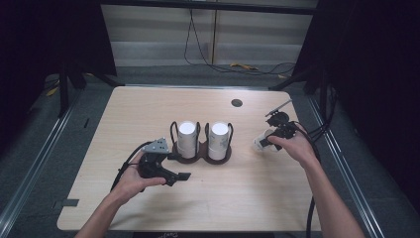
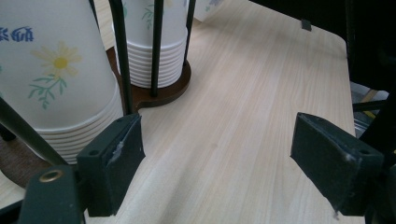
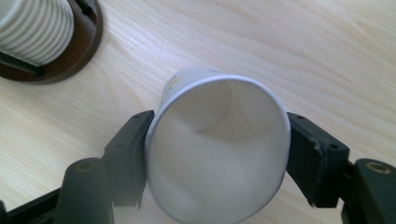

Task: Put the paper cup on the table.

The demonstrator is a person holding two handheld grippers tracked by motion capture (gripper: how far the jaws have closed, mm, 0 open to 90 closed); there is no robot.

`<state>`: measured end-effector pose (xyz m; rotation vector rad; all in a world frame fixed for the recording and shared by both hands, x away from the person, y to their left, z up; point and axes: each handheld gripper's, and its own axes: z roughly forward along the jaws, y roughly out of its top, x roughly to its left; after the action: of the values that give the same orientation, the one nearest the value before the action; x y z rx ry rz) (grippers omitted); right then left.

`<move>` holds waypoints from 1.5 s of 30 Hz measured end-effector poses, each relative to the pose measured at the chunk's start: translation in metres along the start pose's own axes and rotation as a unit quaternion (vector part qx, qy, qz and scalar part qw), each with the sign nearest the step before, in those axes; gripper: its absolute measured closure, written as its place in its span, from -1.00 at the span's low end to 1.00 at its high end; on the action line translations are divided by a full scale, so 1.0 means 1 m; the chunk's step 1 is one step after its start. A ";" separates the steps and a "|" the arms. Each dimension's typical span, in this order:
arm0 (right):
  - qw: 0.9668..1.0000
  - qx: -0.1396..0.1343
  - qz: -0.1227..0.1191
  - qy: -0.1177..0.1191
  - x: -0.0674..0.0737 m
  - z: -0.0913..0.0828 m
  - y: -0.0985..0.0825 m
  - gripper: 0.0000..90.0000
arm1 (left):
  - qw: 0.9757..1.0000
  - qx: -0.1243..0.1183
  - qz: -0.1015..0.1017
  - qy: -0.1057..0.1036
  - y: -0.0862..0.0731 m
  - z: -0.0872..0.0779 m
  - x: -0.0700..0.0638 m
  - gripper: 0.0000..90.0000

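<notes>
White paper cup (image 3: 217,149) lies sideways in the right tool (image 3: 215,156), clamped at its rim near the bench's (image 1: 148,109) right edge. Left tool (image 2: 217,158), jaws apart and empty, sits beside the cup holder (image 1: 200,157). Risk: thin wall buckles under squeeze, cup slips.
</notes>
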<state>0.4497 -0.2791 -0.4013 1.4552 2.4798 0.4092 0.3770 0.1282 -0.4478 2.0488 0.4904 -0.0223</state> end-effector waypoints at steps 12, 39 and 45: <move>0.999 0.040 -0.018 -0.023 0.012 0.011 0.017 -0.39 | 1.000 0.002 0.008 0.002 -0.004 -0.006 -0.006 -0.62; 1.000 -0.007 -0.007 -0.007 0.019 0.025 0.029 -0.63 | 1.000 -0.003 0.005 0.004 -0.005 -0.010 -0.002 -0.62; 1.000 -0.023 0.000 -0.007 0.018 0.023 0.027 -0.63 | 1.000 -0.001 0.008 0.003 -0.004 -0.009 -0.003 -0.62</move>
<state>0.4707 -0.2478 -0.4148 1.4354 2.4431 0.4500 0.3710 0.1363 -0.4464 2.0515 0.4776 -0.0061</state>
